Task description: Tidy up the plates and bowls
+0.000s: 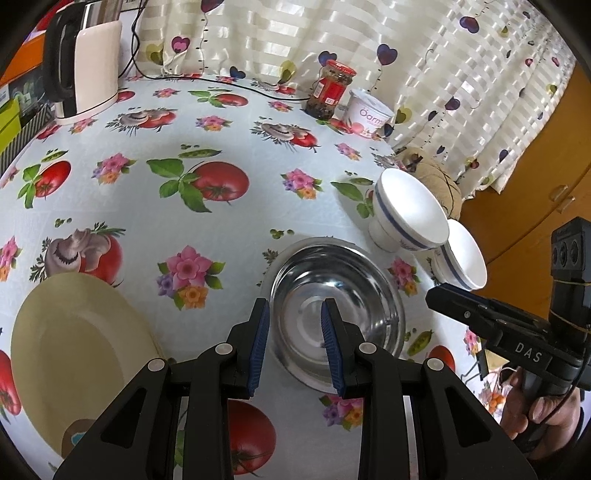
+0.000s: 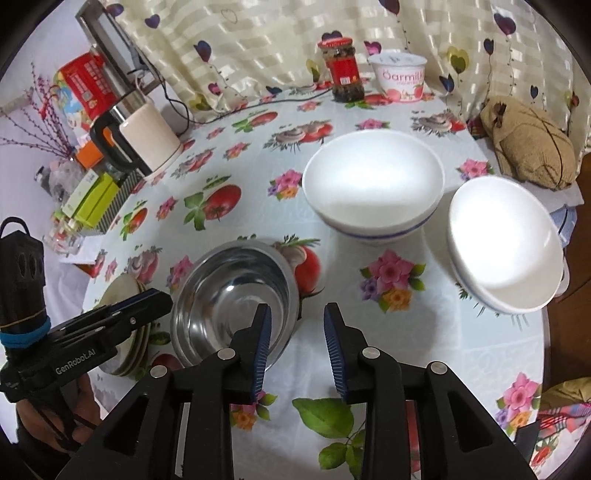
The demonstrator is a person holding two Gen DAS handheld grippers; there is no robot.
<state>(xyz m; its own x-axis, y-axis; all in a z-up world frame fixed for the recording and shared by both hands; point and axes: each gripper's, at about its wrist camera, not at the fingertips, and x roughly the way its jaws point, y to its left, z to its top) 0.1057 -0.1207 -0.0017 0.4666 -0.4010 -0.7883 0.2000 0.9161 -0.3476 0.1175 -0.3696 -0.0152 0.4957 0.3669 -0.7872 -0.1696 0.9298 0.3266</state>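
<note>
Steel bowl [image 2: 236,295] apparently empty; two white bowls [image 2: 373,192] likewise.

**Soft daylight, blown whites, heavy fisheye curve**

Both views are evenly bright; light seems to filter through the curtain [image 1: 332,33] behind the table; shadows under the dishes are soft and faint. The white bowls [image 2: 373,181] glare to featureless white in the right wrist view; the steel bowl [image 1: 336,314] carries mirror-like highlights; edges bend strongly and darken into a black circular vignette; focus is slightly soft throughout.
</note>
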